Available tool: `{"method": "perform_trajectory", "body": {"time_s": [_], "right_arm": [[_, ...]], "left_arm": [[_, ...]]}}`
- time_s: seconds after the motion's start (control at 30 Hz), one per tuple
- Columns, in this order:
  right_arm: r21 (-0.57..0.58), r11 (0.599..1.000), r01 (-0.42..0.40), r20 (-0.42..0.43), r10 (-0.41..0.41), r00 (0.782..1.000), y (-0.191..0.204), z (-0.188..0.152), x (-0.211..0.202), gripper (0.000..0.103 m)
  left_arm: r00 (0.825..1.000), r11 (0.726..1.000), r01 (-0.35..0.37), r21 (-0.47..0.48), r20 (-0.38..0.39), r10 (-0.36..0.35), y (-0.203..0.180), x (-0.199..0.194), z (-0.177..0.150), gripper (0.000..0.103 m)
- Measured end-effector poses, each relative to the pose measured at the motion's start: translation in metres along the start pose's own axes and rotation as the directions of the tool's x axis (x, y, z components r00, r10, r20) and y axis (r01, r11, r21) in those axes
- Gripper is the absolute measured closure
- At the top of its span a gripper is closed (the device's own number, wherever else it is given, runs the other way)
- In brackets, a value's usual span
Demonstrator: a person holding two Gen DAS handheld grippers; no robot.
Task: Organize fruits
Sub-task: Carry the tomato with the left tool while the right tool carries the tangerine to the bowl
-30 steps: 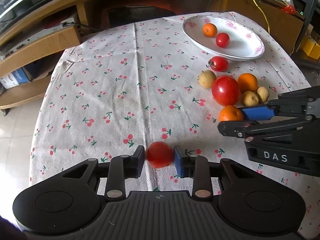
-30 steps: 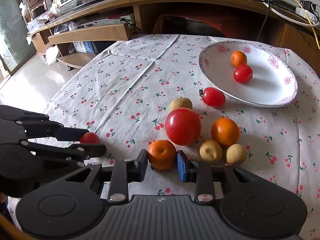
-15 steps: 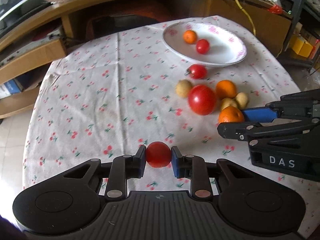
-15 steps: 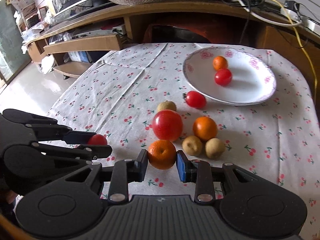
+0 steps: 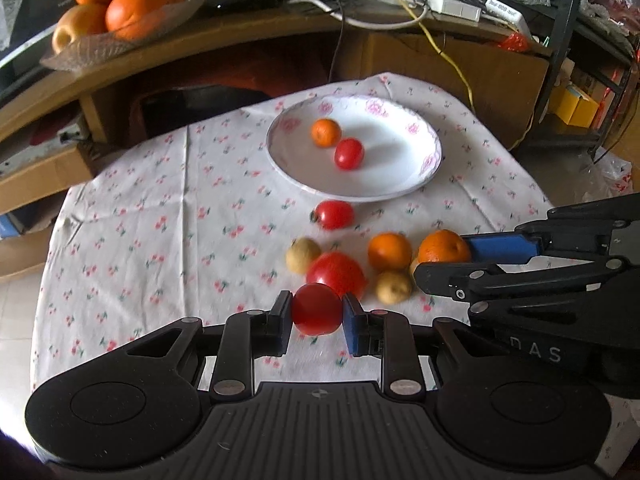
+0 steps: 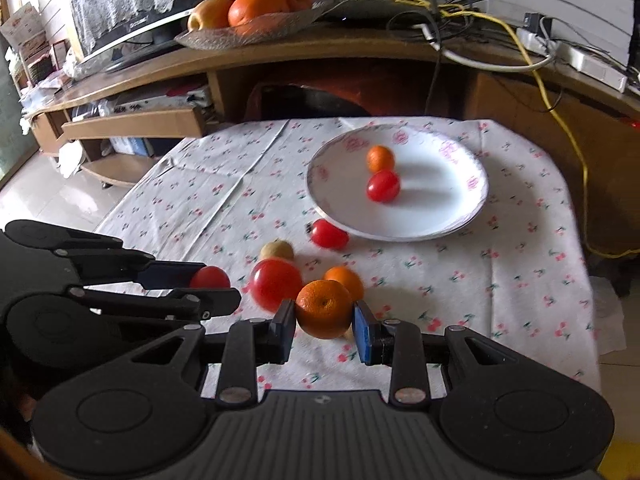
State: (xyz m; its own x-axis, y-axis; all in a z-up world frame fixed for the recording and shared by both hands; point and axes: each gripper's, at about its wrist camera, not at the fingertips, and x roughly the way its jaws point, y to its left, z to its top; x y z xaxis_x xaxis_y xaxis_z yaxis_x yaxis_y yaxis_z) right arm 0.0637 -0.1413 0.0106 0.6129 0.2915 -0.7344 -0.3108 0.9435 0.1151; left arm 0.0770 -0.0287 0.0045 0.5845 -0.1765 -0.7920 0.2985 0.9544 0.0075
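Two fruits are held above the tablecloth (image 5: 160, 216): the left gripper (image 5: 316, 315) has its fingers closed on a small tomato (image 5: 317, 309), and the right gripper (image 6: 325, 316) has its fingers closed on an orange (image 6: 325, 309). Judging by this, the carrying step is under way; next, both loads need moving far and a little right to the plate (image 6: 440, 224) and letting go gently so nothing rolls. That plate already holds one small orange (image 6: 380, 159) and one tomato (image 6: 383, 186). Several fruits lie loose near it, including a big tomato (image 6: 275, 282).
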Motion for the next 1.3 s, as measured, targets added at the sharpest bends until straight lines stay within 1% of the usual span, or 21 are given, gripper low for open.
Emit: {"method": "perform_trajectory", "body": {"time_s": [0.33,0.57,0.8,1.1,1.3], "right_arm": [[0.043,0.999,0.026,0.046,-0.028,0.999,-0.024,0.027,-0.002,0.073],[0.052,0.998,0.042,0.050,-0.045,0.998,-0.039,0.047,0.014,0.073],[0.085,0.995,0.045,0.037,-0.049,0.998,-0.061,0.062,0.038,0.073],[0.086,0.995,0.059,0.012,-0.060,0.998,-0.076,0.067,0.066,0.073],[0.083,0.995,0.061,-0.002,-0.061,0.998,-0.079,0.067,0.078,0.073]], "left_arm": [[0.999,1.000,-0.012,0.019,0.040,0.011,-0.008,0.006,0.036,0.071],[0.998,0.999,-0.023,0.026,0.052,0.022,-0.008,0.023,0.058,0.072],[0.998,0.999,-0.027,0.036,0.049,0.025,-0.010,0.047,0.077,0.072],[0.999,0.999,-0.027,0.040,0.027,0.026,-0.009,0.076,0.084,0.072],[0.999,0.999,-0.029,0.035,0.015,0.028,-0.009,0.087,0.084,0.072]]}}
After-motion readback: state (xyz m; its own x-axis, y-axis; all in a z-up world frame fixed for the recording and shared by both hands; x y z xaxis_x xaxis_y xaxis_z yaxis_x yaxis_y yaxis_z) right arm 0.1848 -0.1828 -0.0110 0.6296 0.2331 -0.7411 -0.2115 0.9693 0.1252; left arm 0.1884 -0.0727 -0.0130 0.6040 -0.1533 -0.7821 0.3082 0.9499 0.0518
